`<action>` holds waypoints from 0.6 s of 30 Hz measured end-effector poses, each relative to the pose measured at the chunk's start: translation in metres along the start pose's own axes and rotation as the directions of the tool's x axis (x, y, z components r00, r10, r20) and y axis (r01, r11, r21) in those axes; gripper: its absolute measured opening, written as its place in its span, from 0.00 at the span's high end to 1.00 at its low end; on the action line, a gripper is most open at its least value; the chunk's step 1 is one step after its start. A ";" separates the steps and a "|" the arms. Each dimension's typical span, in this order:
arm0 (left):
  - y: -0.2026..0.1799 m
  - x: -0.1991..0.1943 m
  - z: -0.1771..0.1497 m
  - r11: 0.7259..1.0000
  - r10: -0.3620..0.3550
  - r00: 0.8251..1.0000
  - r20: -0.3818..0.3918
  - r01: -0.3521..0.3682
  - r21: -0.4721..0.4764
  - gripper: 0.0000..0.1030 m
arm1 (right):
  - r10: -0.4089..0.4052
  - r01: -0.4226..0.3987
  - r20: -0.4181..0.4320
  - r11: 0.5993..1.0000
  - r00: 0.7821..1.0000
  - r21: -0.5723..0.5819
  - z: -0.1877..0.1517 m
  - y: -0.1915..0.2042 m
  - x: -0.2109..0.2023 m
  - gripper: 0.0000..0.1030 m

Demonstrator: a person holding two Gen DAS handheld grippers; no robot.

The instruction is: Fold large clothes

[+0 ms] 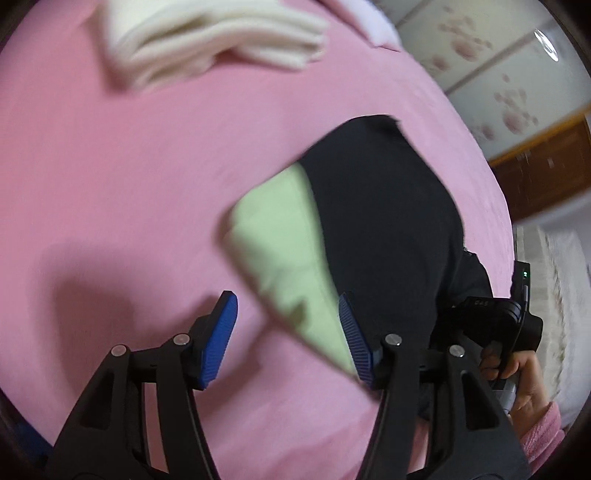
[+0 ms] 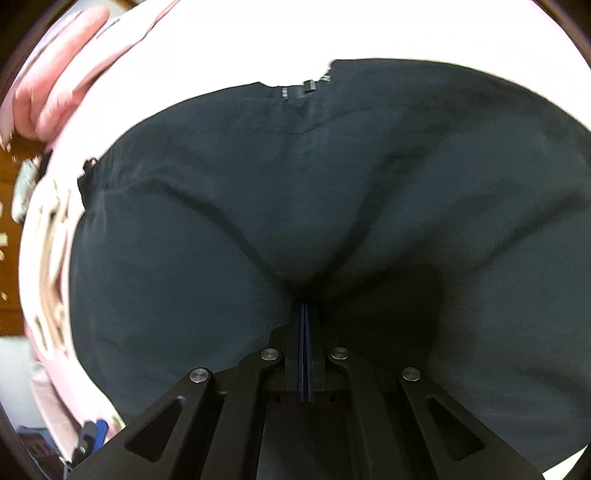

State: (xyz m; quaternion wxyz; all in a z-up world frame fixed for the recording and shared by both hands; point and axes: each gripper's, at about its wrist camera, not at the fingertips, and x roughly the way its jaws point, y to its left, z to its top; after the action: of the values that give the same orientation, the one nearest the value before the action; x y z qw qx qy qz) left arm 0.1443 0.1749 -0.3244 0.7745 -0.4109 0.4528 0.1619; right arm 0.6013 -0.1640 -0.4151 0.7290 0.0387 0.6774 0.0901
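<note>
Left wrist view: the left gripper point(image 1: 288, 325) hung over a bed covered in a pink sheet point(image 1: 110, 177), jaws spread wide with nothing between the blue pads point(image 1: 221, 332). Just ahead lay a pale green folded cloth point(image 1: 284, 251), its near corner reaching down between the open pads, though contact could not be told through the motion blur. A dark garment point(image 1: 384, 221) lay against the green cloth's right side and overlapped its edge, stretching toward the right edge of the bed. A stack of white folded cloth point(image 1: 207, 33) sat at the far end of the sheet, well apart from both. At the lower right, the person's right hand point(image 1: 517, 373), in a pink sleeve, held the handle of the right gripper. A wardrobe with floral panels point(image 1: 491, 62) stood beyond the bed. Right wrist view: the right gripper point(image 2: 305, 314) had its jaws pressed tight together, pinching a fold of the dark garment point(image 2: 295, 184), with creases radiating from the pinch. The garment filled most of the view; small clips or loops showed along its far hem. The sheet around it was overexposed to white. Frame blurred at the left edge.
</note>
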 end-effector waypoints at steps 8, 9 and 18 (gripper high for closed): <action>0.039 0.021 -0.010 0.972 -0.167 0.986 0.014 0.167 -0.164 0.24 | -0.067 0.068 0.018 0.992 0.998 -0.105 0.002 0.022 0.000 1.00; 0.038 0.025 -0.006 0.969 -0.182 0.983 0.023 0.183 -0.167 0.24 | -0.077 0.079 0.022 0.991 0.997 -0.106 0.003 0.027 0.001 1.00; 0.001 0.060 0.036 0.970 -0.222 0.974 0.041 0.225 -0.095 0.24 | -0.174 0.186 0.093 0.970 0.980 -0.153 -0.003 0.055 0.002 1.00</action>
State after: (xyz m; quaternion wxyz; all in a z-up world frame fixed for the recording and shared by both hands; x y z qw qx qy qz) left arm 0.1967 0.1962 -0.3661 0.7733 -0.4945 0.3834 0.1021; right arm 0.5942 -0.1101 -0.4077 0.7611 -0.0784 0.6394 0.0763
